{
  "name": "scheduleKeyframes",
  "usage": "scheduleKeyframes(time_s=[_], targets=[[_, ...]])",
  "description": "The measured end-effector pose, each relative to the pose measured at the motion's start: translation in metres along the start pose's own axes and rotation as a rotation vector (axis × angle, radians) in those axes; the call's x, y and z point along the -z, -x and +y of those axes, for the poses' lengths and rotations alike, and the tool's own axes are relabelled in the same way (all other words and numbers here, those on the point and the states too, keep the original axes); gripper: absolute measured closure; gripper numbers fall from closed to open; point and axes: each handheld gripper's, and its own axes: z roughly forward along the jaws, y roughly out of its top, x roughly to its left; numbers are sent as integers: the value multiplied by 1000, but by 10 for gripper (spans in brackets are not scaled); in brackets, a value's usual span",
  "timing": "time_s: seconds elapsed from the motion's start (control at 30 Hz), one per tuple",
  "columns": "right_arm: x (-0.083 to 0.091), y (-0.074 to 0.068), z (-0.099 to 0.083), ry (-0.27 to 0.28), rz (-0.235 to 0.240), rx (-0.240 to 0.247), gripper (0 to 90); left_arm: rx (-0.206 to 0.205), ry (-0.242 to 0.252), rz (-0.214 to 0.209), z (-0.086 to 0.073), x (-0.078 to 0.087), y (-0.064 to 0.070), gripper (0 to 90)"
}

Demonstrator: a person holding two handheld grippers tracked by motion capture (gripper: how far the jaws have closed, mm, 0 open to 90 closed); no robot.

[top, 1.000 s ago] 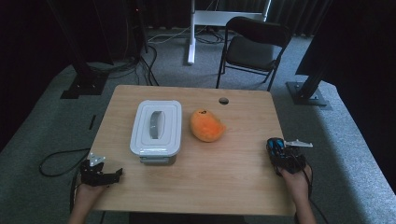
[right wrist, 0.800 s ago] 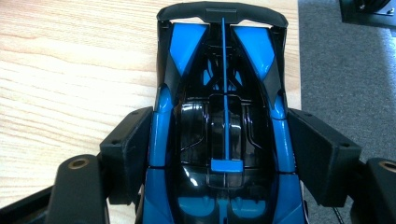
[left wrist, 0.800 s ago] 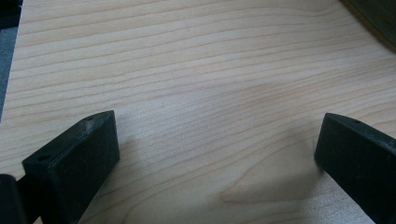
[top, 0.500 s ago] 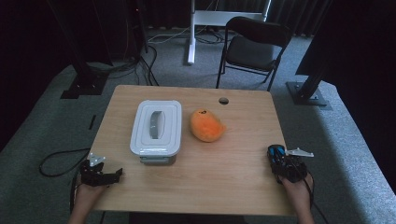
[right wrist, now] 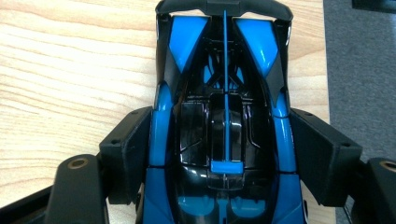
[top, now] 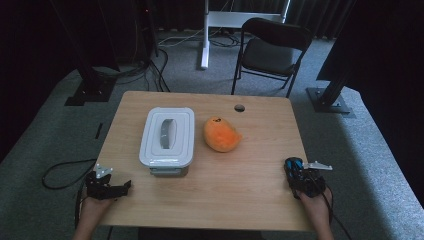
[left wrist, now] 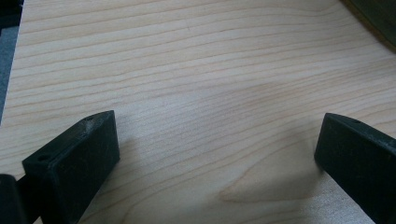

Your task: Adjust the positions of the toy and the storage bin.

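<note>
While my right tool [right wrist: 224, 154] clamps the glossy blue-black toy car [right wrist: 224, 93], now drawn nearer the wood-grain worktop's [top: 240, 185] edge, left tool [left wrist: 219, 154] wide open, empty.

Table [top: 250, 200]: light wood, rectangular; taken as landmark. On it, left of centre, a white lidded container [top: 167, 136] with a grey handle recess in the lid, long side running front to back. Just right of the container, not touching, an orange mango-shaped soft toy [top: 221, 134]. Near the table's far edge, right of centre, a small dark round grommet [top: 239, 107]. Beyond the far edge, on grey carpet, a black folding chair [top: 272, 50] and a white stand base [top: 210, 30]. Black cable [top: 60, 172] on floor left of table.
</note>
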Motion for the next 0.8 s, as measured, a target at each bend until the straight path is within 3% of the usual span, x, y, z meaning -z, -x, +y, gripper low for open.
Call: scheduleKeyframes(time_s=[0.13,0.27,0.43,0.57,0.63,0.7,0.8], targets=[[-1,1,0,0,13,-1,246,0,0,0,0,0,0,3],[-2,3,0,-21,37,2,128,0,-1,0,0,0,0,3],[2,5,2,-6,41,-15,123,0,-1,0,0,0,0,3],[11,7,5,41,10,54,129,0,-1,0,0,0,0,3],[15,8,7,49,24,60,149,0,0,0,0,0,0,3],[19,10,9,73,67,106,153,0,0,0,0,0,0,3],[24,10,12,87,97,102,151,0,0,0,0,0,0,3]])
